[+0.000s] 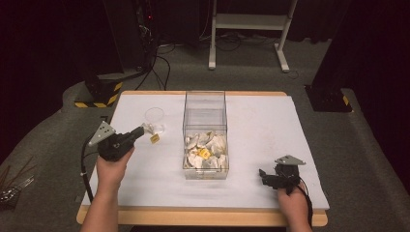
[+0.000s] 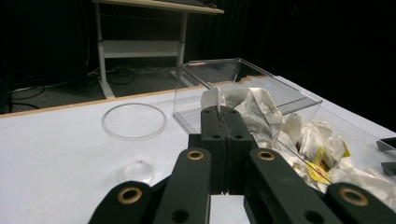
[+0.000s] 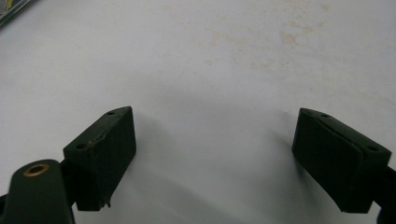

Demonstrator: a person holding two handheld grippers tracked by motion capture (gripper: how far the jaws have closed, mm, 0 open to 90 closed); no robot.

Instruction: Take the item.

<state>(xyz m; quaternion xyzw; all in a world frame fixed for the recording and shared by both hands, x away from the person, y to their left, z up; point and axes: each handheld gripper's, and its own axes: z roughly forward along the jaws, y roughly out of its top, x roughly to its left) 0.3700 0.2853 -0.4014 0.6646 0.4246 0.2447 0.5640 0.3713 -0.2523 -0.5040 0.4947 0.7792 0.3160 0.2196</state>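
My left gripper [image 1: 141,130] is shut on a white tea bag [image 1: 154,128], and its yellow tag [image 1: 154,138] dangles just below. In the left gripper view the closed jaws [image 2: 225,112] pinch a bit of white paper [image 2: 212,97] at their tips. An empty clear plastic cup [image 1: 154,116] [image 2: 134,122] stands upright just beyond the gripper. A clear box [image 1: 205,123] in the middle of the table holds several crumpled tea bags [image 1: 207,152] at its near end. My right gripper [image 1: 263,176] [image 3: 212,135] rests at the table's near right, open, with bare table between its jaws.
The white table top [image 1: 261,130] has a wooden edge [image 1: 203,217] along the front. Beyond the table stand a white desk frame [image 1: 251,24], cables on the floor and a yellow-and-black striped base [image 1: 99,94] at the far left.
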